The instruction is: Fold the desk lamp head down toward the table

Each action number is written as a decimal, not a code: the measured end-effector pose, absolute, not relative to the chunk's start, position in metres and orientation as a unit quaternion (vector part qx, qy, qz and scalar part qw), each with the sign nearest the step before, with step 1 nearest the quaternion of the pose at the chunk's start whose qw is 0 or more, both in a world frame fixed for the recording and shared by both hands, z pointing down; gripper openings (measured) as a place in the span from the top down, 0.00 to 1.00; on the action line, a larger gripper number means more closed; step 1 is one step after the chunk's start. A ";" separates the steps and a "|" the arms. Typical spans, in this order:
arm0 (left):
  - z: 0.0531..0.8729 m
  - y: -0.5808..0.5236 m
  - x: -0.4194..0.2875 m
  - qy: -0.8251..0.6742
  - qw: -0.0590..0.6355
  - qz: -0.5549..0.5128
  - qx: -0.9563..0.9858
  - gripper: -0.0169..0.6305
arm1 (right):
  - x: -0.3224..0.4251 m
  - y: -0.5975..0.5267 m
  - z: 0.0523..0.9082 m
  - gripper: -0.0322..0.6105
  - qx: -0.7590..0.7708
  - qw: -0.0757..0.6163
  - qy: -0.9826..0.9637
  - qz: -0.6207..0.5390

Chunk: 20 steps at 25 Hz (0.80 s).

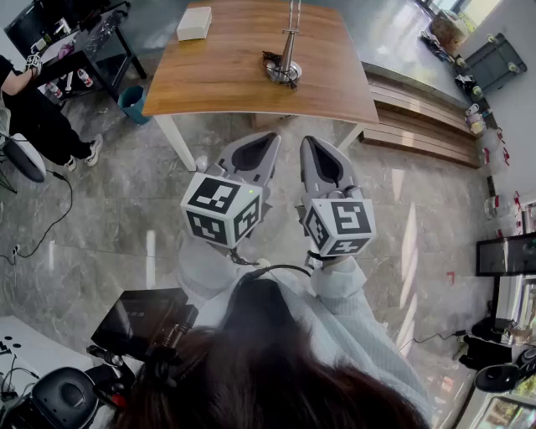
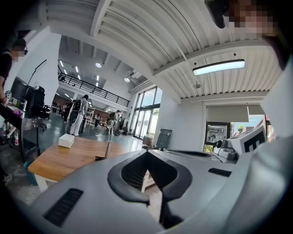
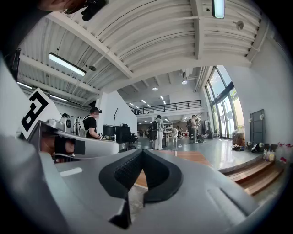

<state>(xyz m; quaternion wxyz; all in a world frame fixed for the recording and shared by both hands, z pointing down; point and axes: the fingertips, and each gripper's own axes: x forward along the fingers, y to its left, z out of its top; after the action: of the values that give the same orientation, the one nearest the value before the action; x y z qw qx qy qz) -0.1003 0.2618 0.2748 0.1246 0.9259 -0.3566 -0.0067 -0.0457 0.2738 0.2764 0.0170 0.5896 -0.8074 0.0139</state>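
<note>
the left gripper (image 1: 266, 144) and right gripper (image 1: 314, 151) are both clenched on nothing, well short of the desk lamp (image 1: 286, 59) upright on the far table (image 1: 226, 84), so pushing its head with 2 shut tips may slip off or topple it.

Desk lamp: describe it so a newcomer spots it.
Find the wooden table at the head view's top. The desk lamp stands right of its centre, a round base with a metal pole. The white box nearby is low and blocky.
</note>
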 end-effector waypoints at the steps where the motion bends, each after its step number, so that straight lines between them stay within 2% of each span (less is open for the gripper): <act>1: 0.275 0.262 -0.100 -0.356 0.124 -0.006 0.926 0.97 | -0.045 0.274 0.277 0.95 0.590 0.016 -0.807 0.014; 20: 0.290 0.252 -0.086 -0.364 0.133 0.001 0.922 0.97 | -0.029 0.268 0.287 0.95 0.589 0.014 -0.808 0.022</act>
<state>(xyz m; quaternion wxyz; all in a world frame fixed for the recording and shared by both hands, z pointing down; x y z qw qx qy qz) -0.0862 0.2517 0.2895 0.1332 0.9220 -0.3636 0.0008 -0.0293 0.2682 0.2874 0.0143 0.5889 -0.8078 0.0220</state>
